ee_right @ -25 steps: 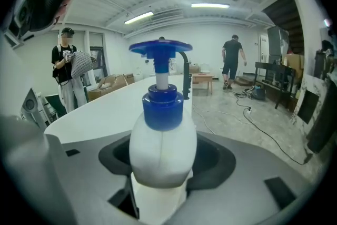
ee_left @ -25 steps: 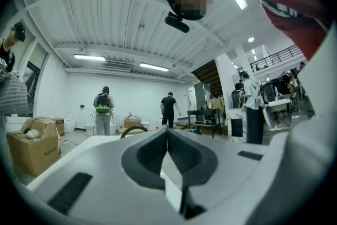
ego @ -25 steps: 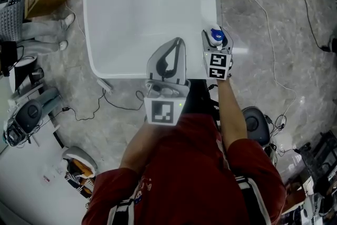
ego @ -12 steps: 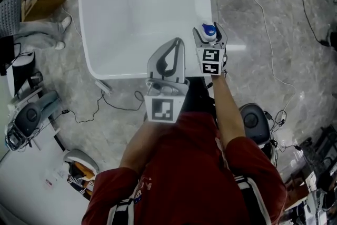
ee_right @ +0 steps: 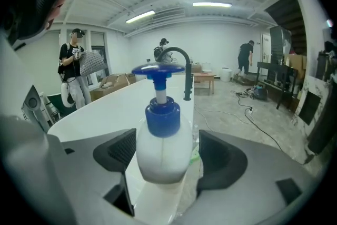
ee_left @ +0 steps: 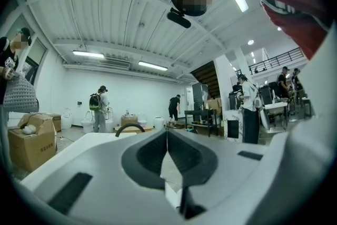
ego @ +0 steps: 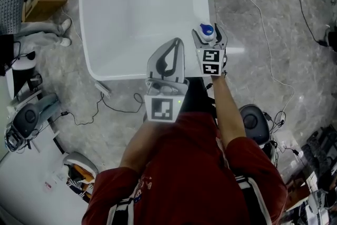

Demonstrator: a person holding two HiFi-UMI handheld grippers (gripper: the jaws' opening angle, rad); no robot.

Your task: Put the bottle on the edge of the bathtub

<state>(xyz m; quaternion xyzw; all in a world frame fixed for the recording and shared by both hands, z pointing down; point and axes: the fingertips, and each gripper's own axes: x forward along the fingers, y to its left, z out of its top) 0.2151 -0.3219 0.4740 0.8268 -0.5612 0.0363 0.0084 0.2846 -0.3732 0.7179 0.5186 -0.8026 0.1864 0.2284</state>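
The bottle [ee_right: 160, 131], white with a blue pump, stands upright on the right-hand edge of the bathtub [ego: 202, 5], towards the end nearest the person. The right tongs [ego: 209, 35] sit around it with the jaws apart, having just been opening. A gap shows at the right pad, and the left pad seems clear of the bottle too, though that side looks tight. The left tongs [ee_left: 167, 137] are closed together with nothing between them, held above the tub's near end.
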